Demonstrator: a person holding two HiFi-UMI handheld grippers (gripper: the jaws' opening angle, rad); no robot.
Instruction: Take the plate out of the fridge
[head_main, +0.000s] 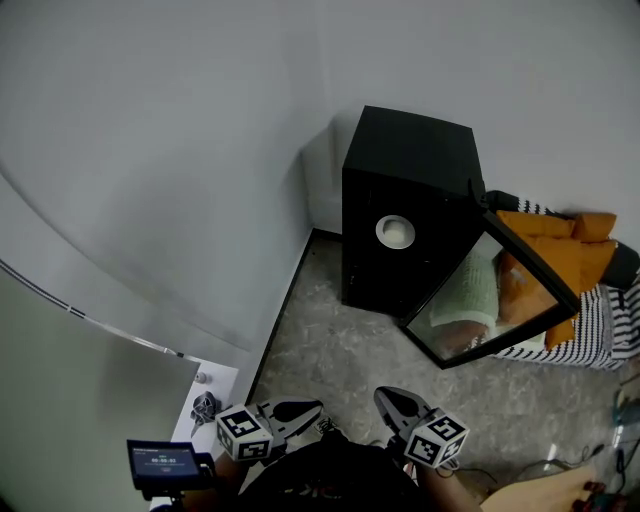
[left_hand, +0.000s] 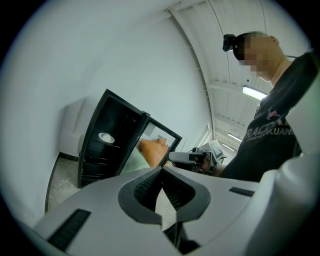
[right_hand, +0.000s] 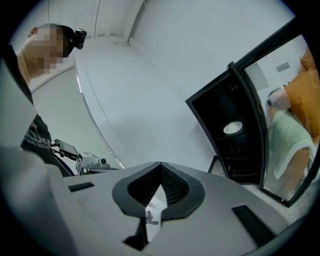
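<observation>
Two shut grippers, plate not yet reached

My left gripper (head_main: 305, 409) and right gripper (head_main: 390, 400) both have jaws pressed together on nothing, well short of the black box-shaped fridge (head_main: 405, 165). The small round white plate (head_main: 395, 232) sits on an upper shelf inside, with the glass door (head_main: 495, 290) swung open. Reaching in closed, I'd likely shove the plate deeper, and my right gripper could clip the door.

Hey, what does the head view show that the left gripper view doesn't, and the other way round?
Head view only: the left marker cube, a small screen and a striped cloth.
Left gripper view only: the person's shirt and a ceiling light.
Both: the black fridge with its door open, and the plate on a shelf inside.
</observation>
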